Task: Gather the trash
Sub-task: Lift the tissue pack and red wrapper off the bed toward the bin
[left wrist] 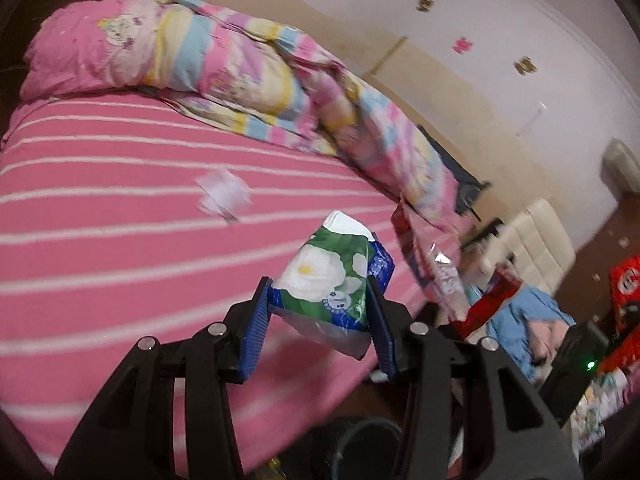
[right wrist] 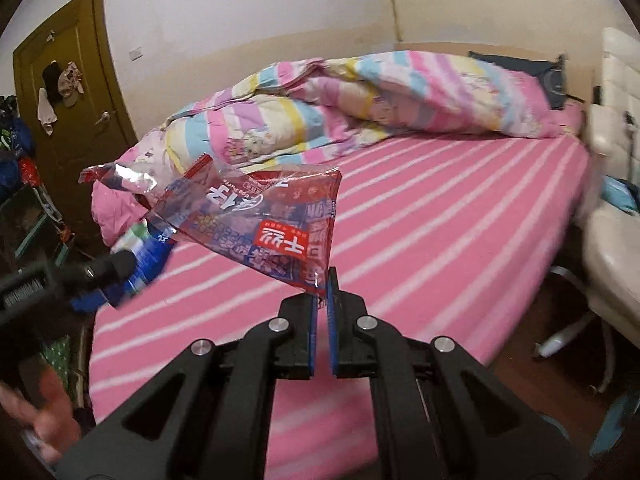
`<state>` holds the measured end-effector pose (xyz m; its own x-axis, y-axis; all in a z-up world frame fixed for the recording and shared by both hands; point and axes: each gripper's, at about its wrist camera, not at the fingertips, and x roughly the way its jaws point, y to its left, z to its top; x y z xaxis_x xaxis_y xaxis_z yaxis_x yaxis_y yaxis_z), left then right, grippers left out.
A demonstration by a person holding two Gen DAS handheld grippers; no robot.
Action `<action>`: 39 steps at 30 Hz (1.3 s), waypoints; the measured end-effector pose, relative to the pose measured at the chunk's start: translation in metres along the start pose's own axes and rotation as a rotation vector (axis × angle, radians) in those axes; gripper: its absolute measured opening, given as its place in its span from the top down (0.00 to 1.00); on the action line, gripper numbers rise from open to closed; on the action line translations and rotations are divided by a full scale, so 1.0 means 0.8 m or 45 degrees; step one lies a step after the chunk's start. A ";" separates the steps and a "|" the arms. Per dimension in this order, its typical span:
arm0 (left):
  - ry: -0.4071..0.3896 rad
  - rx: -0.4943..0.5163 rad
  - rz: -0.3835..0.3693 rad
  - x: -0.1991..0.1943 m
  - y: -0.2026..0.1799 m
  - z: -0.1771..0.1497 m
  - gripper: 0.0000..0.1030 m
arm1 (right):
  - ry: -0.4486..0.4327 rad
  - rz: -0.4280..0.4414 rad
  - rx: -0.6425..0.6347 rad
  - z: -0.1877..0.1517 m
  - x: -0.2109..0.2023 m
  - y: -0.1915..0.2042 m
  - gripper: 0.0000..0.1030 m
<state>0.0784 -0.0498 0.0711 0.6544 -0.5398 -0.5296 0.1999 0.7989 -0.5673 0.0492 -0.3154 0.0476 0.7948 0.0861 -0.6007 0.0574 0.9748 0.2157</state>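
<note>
While both grippers are loaded, the step in hand seems to be carrying trash away from the bed. The left gripper (left wrist: 320, 300) clamps a green and white flowered plastic tissue pack (left wrist: 332, 280) between its blue pads. The right gripper (right wrist: 323, 292) is clenched on a corner of a red and blue crinkled plastic wrapper (right wrist: 276, 220), which hangs ahead of it to the left. Far ahead of the left gripper, a crumpled white tissue (left wrist: 224, 196) lies on the pink striped bed sheet (left wrist: 100, 220). Next, I think, both loads need a bin, possibly the dark round container (left wrist: 360, 448) just below the left gripper.
</note>
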 end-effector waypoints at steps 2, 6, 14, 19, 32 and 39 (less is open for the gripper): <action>0.035 0.019 -0.030 -0.007 -0.024 -0.024 0.57 | 0.013 -0.042 0.039 -0.019 -0.034 -0.028 0.95; 0.117 0.052 -0.104 -0.014 -0.072 -0.078 0.57 | 0.034 -0.144 0.041 -0.049 -0.084 -0.068 0.95; 0.351 0.113 -0.222 0.013 -0.143 -0.166 0.57 | 0.084 -0.311 0.050 -0.121 -0.158 -0.155 0.95; 0.520 0.153 -0.232 0.064 -0.165 -0.216 0.57 | 0.145 -0.381 0.110 -0.165 -0.182 -0.207 0.96; 0.874 0.297 -0.202 0.181 -0.197 -0.318 0.57 | 0.342 -0.470 0.272 -0.251 -0.155 -0.297 0.99; 1.058 0.360 -0.160 0.237 -0.206 -0.364 0.57 | 0.405 -0.490 0.335 -0.278 -0.138 -0.320 0.99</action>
<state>-0.0432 -0.3615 -0.1196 -0.1032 -0.5582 -0.8233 0.4793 0.6974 -0.5329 -0.1881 -0.5282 -0.1125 0.4682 -0.1679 -0.8676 0.4882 0.8675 0.0956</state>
